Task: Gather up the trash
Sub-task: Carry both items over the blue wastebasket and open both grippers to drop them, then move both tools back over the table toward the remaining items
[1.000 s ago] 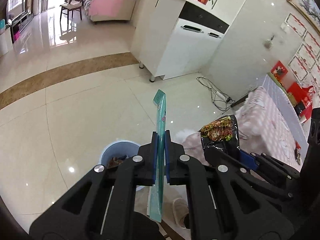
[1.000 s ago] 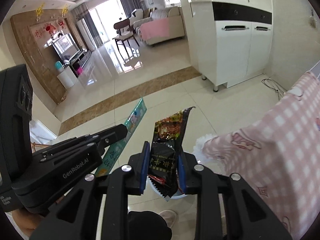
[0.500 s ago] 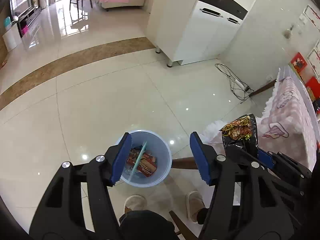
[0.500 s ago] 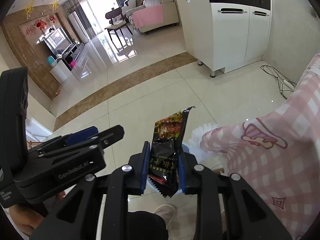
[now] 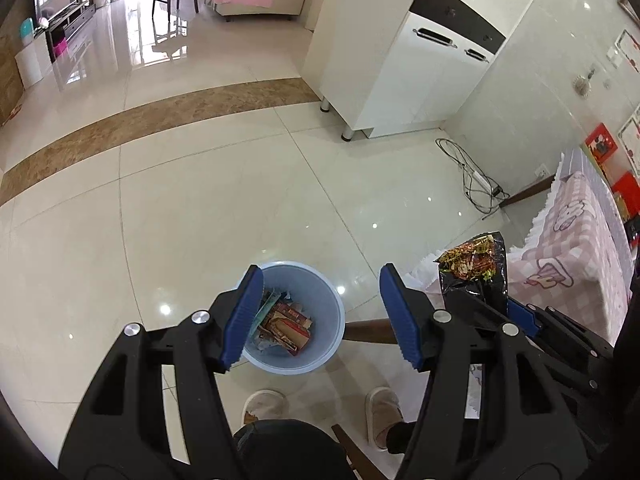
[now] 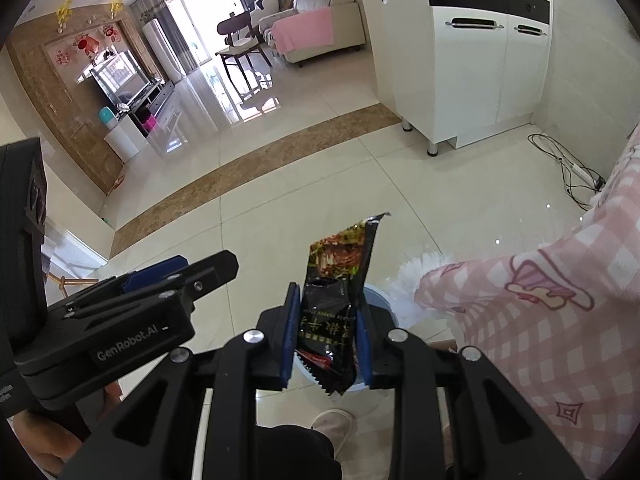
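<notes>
Floor: glossy cream tiles crossed by a brown marbled band.
Right: tall white cabinet with a black drawer strip on short legs; tangled black cables near the wall.
Far: cream sofa with a pink throw, dark wooden chair, bright curtained windows.
Near right: pink checked tablecloth.

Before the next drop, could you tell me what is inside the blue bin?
The bin holds snack wrappers and a teal strip; whatever lies beneath them is covered.
</notes>
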`<state>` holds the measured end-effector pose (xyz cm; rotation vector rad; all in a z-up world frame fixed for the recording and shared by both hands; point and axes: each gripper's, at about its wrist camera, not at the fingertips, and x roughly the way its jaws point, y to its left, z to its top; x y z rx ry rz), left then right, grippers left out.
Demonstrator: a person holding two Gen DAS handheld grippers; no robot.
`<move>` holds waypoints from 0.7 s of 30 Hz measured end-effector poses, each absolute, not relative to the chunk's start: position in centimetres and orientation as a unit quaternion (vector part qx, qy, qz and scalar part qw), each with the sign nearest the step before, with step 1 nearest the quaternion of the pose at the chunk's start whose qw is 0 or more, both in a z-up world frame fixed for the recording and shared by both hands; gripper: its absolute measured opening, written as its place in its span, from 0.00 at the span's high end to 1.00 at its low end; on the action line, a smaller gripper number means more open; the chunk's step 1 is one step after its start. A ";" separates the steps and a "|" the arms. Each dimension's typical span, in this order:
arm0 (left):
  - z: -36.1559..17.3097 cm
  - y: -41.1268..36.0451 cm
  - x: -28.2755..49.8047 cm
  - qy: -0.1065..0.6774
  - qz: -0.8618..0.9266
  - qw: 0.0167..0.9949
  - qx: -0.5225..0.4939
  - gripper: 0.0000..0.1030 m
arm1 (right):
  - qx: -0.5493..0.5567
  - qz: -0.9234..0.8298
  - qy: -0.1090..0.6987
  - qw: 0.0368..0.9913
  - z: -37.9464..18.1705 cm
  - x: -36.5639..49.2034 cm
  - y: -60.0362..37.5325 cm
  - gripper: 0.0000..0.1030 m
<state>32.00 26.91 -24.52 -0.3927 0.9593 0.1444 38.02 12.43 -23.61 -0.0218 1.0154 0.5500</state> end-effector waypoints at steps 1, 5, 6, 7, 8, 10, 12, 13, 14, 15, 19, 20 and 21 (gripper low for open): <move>-24.5 27.2 31.9 0.456 0.071 0.866 -0.190 0.42 | -0.011 0.261 0.479 0.838 -23.6 38.0 12.5 0.76; -24.3 28.2 31.5 0.450 0.079 0.866 -0.203 0.42 | -0.013 0.264 0.474 0.840 -23.1 38.1 12.9 0.76; -24.2 28.4 31.3 0.448 0.082 0.866 -0.205 0.42 | -0.014 0.266 0.473 0.840 -23.0 38.2 13.0 0.76; -24.1 28.6 31.2 0.446 0.085 0.867 -0.207 0.42 | -0.015 0.266 0.472 0.840 -23.0 38.0 13.1 0.74; -24.0 28.9 31.1 0.443 0.089 0.867 -0.210 0.42 | -0.016 0.267 0.470 0.841 -23.0 38.0 13.4 0.74; -23.8 29.4 30.8 0.437 0.098 0.866 -0.221 0.42 | -0.017 0.268 0.465 0.844 -22.7 38.2 13.8 0.71; -23.7 30.1 30.4 0.430 0.108 0.864 -0.239 0.42 | -0.018 0.272 0.453 0.849 -22.2 38.2 14.1 0.56; -23.6 30.3 30.3 0.428 0.109 0.863 -0.244 0.42 | -0.020 0.271 0.448 0.852 -22.1 38.1 14.3 0.50; -23.5 30.4 30.3 0.427 0.110 0.862 -0.249 0.42 | -0.022 0.270 0.444 0.854 -22.0 38.1 14.4 0.50; -23.4 30.6 30.2 0.425 0.111 0.863 -0.251 0.42 | -0.022 0.271 0.443 0.854 -21.9 38.1 14.5 0.50; -23.0 30.5 30.1 0.423 0.109 0.864 -0.250 0.42 | -0.022 0.268 0.439 0.857 -21.5 37.8 14.2 0.50; -23.0 30.4 30.1 0.423 0.107 0.865 -0.249 0.42 | -0.022 0.268 0.439 0.857 -21.4 37.6 14.1 0.50; -22.8 30.1 30.1 0.423 0.105 0.866 -0.247 0.42 | -0.022 0.266 0.438 0.858 -21.2 37.6 14.0 0.50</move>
